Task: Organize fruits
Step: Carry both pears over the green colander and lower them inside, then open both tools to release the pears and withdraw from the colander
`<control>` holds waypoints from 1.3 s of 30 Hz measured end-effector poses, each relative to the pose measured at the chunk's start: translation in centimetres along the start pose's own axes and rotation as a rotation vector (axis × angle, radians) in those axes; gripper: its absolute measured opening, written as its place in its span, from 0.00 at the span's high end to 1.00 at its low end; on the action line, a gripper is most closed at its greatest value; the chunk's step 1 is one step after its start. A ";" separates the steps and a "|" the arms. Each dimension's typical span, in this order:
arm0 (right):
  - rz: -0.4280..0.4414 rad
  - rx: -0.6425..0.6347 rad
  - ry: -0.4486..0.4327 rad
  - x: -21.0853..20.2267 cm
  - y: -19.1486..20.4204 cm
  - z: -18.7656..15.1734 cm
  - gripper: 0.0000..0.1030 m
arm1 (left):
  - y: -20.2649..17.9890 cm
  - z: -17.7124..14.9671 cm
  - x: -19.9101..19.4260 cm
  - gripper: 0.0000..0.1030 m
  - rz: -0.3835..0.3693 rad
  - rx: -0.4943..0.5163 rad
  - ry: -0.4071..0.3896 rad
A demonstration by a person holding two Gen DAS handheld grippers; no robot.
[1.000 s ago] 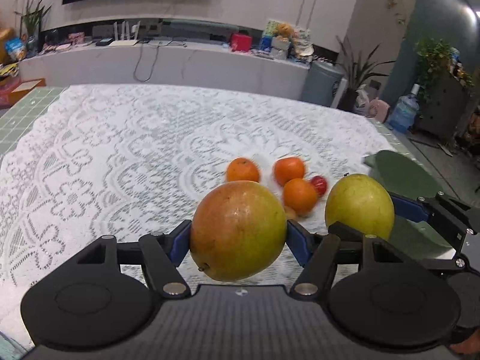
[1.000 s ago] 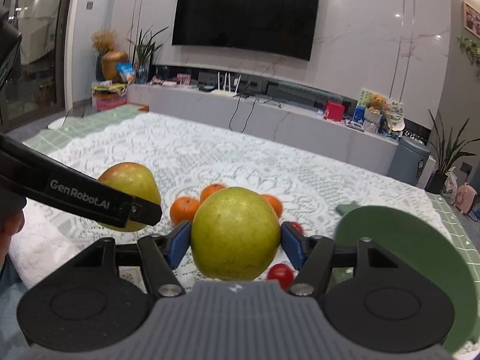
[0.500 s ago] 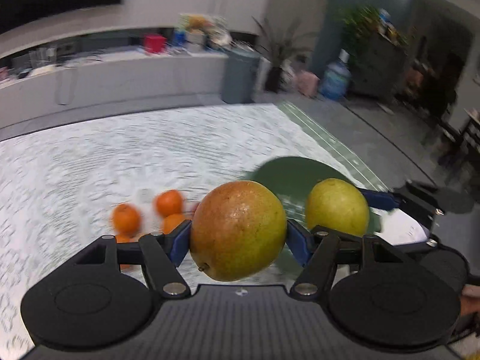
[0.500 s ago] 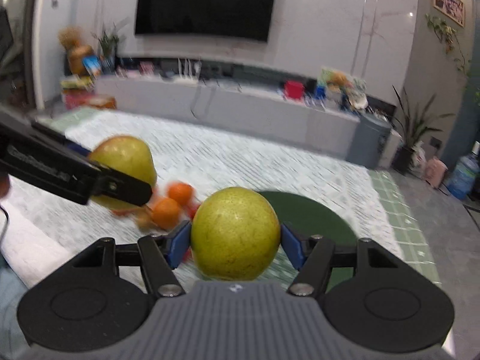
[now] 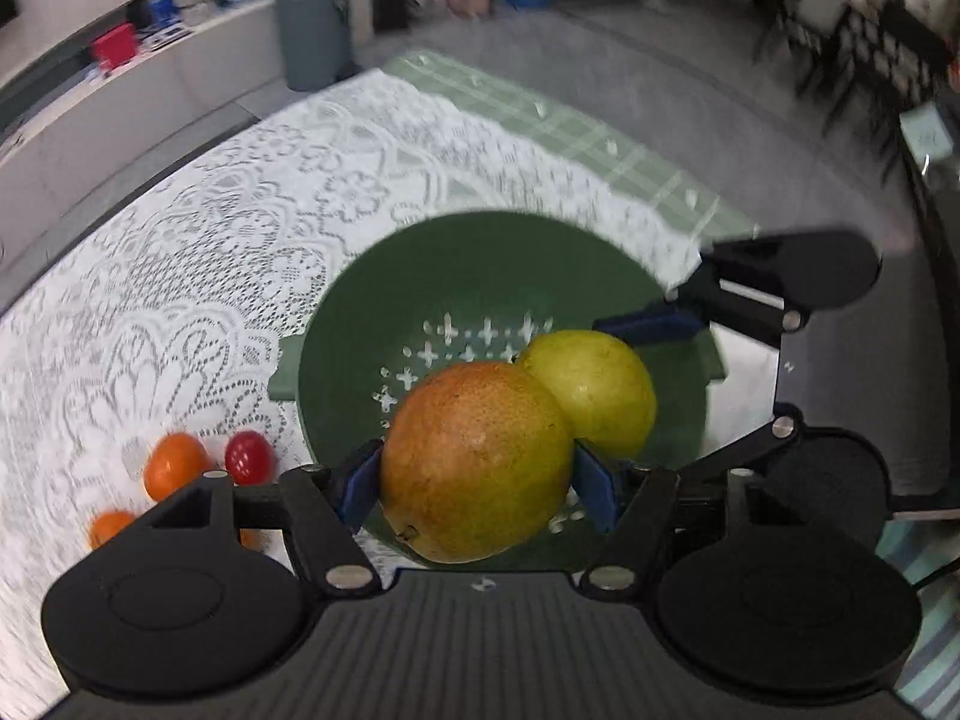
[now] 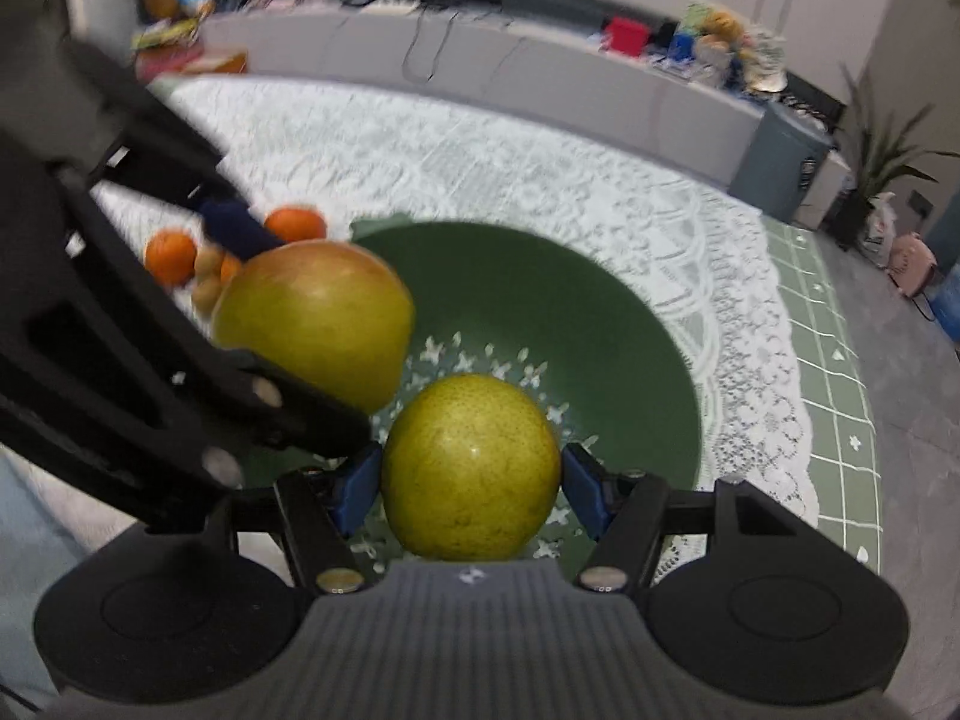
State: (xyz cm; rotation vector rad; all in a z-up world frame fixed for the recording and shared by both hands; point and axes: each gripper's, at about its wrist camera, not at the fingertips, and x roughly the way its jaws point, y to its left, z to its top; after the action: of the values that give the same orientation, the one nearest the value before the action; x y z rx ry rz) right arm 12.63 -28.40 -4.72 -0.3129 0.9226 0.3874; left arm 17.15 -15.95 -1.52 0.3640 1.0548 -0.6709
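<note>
The green colander [image 5: 456, 276] [image 6: 576, 300] is viewed steeply downward at close range from both wrist cameras, from its near-left side in the left view and from its near side in the right view, its perforated floor being shared.

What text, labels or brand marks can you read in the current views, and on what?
None legible now.
Left claw and right claw: only a small white logo mark on each body, no letters.
Packages on the far counter: print too blurred to read.
</note>
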 end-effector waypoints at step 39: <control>0.104 -0.020 0.170 2.4 -0.8 1.2 0.30 | 0.0 2.3 6.0 0.21 0.065 0.126 0.258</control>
State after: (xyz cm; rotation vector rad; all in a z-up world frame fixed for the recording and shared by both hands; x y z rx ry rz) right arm 15.13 -28.14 -5.98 -0.3202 1.1055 0.4708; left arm 20.71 -19.27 -5.80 0.6043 1.2427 -0.6448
